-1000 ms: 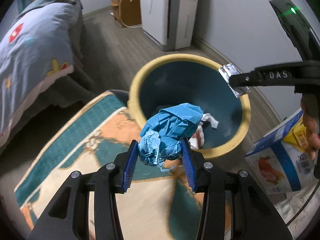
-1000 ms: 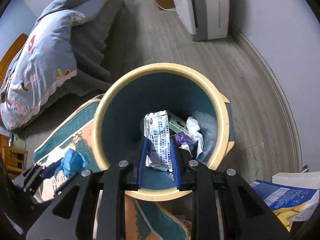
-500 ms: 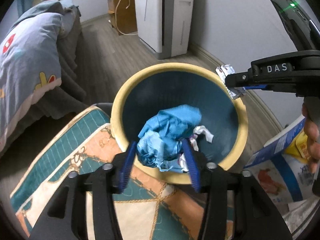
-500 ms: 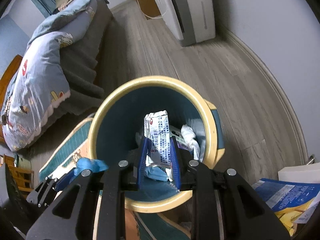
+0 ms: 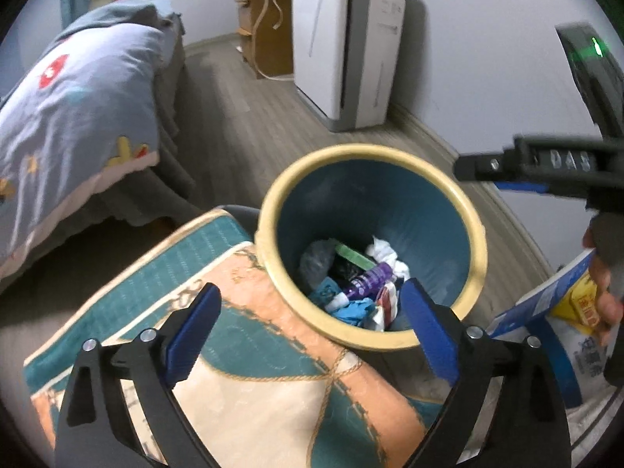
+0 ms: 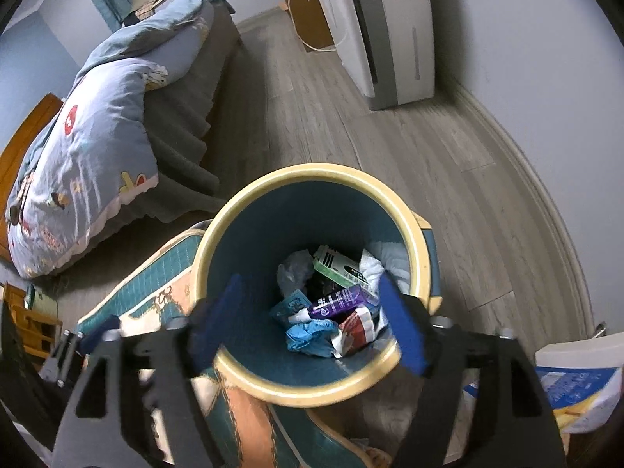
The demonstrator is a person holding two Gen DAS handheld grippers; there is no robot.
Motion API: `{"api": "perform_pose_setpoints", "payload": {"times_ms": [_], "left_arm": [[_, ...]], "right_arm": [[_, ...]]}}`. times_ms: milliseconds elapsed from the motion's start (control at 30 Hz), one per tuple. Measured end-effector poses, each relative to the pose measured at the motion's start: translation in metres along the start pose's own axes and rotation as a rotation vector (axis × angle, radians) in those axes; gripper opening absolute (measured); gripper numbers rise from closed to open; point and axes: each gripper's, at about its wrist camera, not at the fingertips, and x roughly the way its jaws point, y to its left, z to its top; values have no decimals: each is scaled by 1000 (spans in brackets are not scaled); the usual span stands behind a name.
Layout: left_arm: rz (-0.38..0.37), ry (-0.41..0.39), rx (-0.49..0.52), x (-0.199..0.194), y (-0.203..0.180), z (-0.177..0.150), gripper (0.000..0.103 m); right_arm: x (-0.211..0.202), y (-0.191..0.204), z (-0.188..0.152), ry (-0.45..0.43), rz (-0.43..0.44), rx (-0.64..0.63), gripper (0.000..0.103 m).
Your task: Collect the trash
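Observation:
A round bin (image 5: 273,202) (image 6: 405,210) with a cream rim and dark blue inside stands on the floor. At its bottom lie a crumpled blue wrapper (image 5: 353,308) (image 6: 308,335), a silver packet (image 6: 357,327), a purple tube (image 6: 339,300), a green box (image 6: 337,263) and white tissue. My left gripper (image 5: 312,304) hovers at the near rim, its jaws opening wide with nothing between them. My right gripper (image 6: 312,304) hangs over the bin's mouth, its jaws also opening and empty. The right gripper's finger (image 5: 518,163) also shows at the right of the left wrist view.
A patterned teal and orange rug (image 5: 241,362) lies against the bin's near side. A bed with a blue quilt (image 5: 70,97) is to the left, a white air purifier (image 5: 347,43) by the far wall. Blue and yellow packages (image 5: 553,323) (image 6: 573,386) lie at the right, by a hand.
Both grippers opened. The blue wrapper fell from the left one and the silver packet from the right one; both now lie in the bin. Both grippers rose slightly.

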Motion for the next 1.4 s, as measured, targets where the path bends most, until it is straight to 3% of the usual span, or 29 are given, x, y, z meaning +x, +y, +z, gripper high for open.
{"api": "perform_pose_setpoints", "payload": {"times_ms": [100, 333, 533, 700, 900, 1033, 1400], "left_arm": [[18, -24, -16, -22, 2, 1, 96], [63, -76, -84, -78, 4, -8, 98], [119, -117, -77, -120, -4, -23, 98], [113, -116, -81, -137, -8, -37, 98], [198, -129, -53, -145, -4, -49, 98], [192, -126, -86, -148, 7, -54, 98], [200, -138, -61, -158, 7, -66, 98]], "right_arm": [[-24, 2, -9, -26, -21, 20, 97], [-64, 9, -40, -59, -99, -12, 97], [-99, 23, -71, -122, -116, -88, 97], [-117, 31, -88, -165, -127, -93, 97], [-128, 50, -104, -192, -156, -139, 97], [-127, 57, -108, -188, -167, -156, 97], [-128, 60, -112, -183, -157, -141, 97]]}}
